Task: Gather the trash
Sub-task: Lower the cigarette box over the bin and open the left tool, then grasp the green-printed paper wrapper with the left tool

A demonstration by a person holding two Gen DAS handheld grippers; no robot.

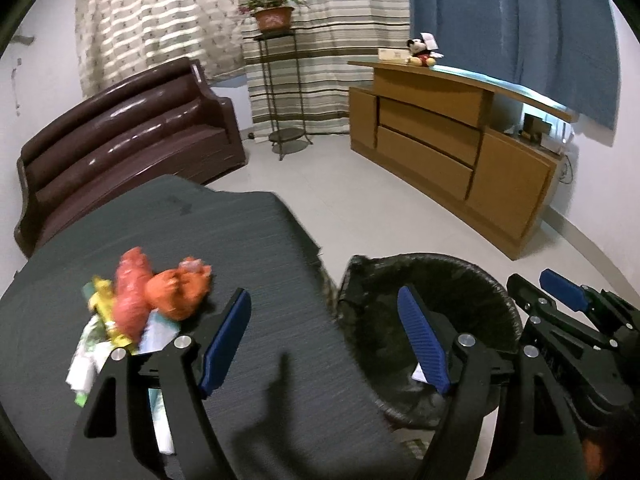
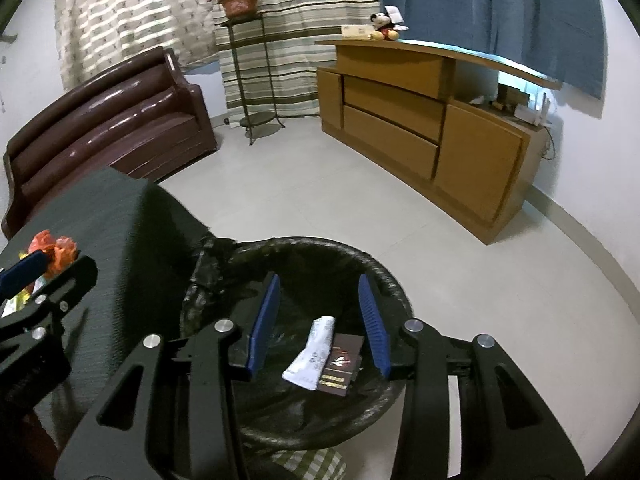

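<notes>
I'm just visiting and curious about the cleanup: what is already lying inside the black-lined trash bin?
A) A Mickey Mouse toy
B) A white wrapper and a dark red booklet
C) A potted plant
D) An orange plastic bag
B: in the right wrist view, a white wrapper and a dark red booklet lie side by side at the bottom of the trash bin, seen between the open fingers of the right gripper.

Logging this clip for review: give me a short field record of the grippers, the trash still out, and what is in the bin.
left gripper: open, empty, between the table edge and the bin
right gripper: open, empty, over the bin
trash pile: orange bags and wrappers on the dark table
bin: black liner, on the floor beside the table
bin contents: white wrapper and dark red booklet
</notes>
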